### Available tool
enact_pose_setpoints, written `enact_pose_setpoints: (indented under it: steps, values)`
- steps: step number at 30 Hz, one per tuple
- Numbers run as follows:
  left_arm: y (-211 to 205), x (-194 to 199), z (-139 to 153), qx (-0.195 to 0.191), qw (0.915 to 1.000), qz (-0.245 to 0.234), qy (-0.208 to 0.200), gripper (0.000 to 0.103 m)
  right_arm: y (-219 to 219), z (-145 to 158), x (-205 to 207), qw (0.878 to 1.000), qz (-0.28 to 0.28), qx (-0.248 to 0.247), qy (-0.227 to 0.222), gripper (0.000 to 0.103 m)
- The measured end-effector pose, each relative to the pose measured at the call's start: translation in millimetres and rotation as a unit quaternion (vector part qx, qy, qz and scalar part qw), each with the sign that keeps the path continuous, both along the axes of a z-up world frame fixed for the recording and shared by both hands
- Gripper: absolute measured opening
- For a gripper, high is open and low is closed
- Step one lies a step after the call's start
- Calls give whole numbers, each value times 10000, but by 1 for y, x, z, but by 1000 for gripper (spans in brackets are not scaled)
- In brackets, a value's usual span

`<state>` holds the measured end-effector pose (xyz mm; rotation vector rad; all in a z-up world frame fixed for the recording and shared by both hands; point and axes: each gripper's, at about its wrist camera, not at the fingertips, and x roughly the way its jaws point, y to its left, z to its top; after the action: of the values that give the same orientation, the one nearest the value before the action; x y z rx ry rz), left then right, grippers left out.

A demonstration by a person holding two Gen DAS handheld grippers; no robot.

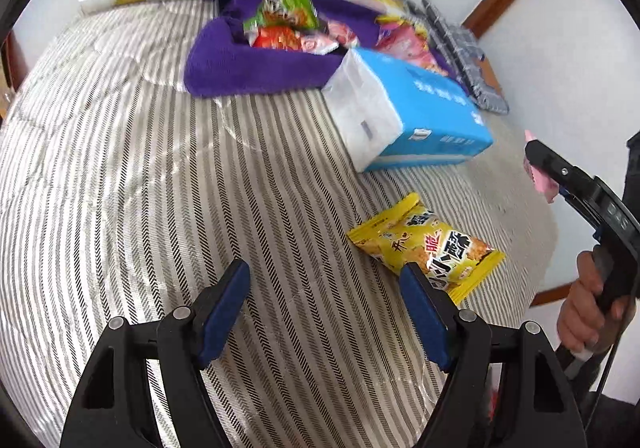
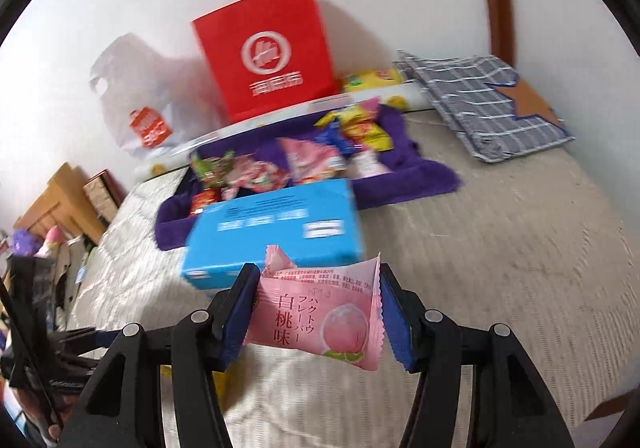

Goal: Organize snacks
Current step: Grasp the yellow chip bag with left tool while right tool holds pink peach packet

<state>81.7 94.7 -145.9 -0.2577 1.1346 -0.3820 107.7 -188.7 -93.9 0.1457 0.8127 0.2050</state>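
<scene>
**Carrying the peach snack to the purple tray while the yellow one waits**

Spread over the striped cover (image 1: 160, 167), the scene is set out with a purple tray (image 2: 404, 183) at the far side, already holding a heap of packets (image 2: 280, 163). A blue tissue pack (image 2: 276, 232) lies just in front of it, between tray and grippers.

The pink packet (image 2: 320, 316) is clamped between the pads of the right gripper (image 2: 320, 308), clear of the cover. It is best carried above the tissue pack, not past its edge, and let go only once it is over the tray, so that nothing already stacked is pushed out. The wrapper is thin and light; a low release is judged safer than a drop.

The left gripper (image 1: 324, 312) is held with jaws apart and empty. The yellow packet (image 1: 424, 248) lies flat by its right finger, not between the pads. The gripper needs shifting toward that side before closing, and the packet is best taken across its narrow width.
</scene>
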Motion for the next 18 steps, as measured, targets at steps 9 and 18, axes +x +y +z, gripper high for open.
enact_pose_setpoints:
  steps: [9,18]
  values:
    - [-16,-15,0,-127,9995,-176,-226,96,-36,-3,-4,9992,-380,-84,-30,56]
    - [-46,-9,-4,160,9984,33,-534,101,-48,-10,-4,9983,-525,-263,-27,56]
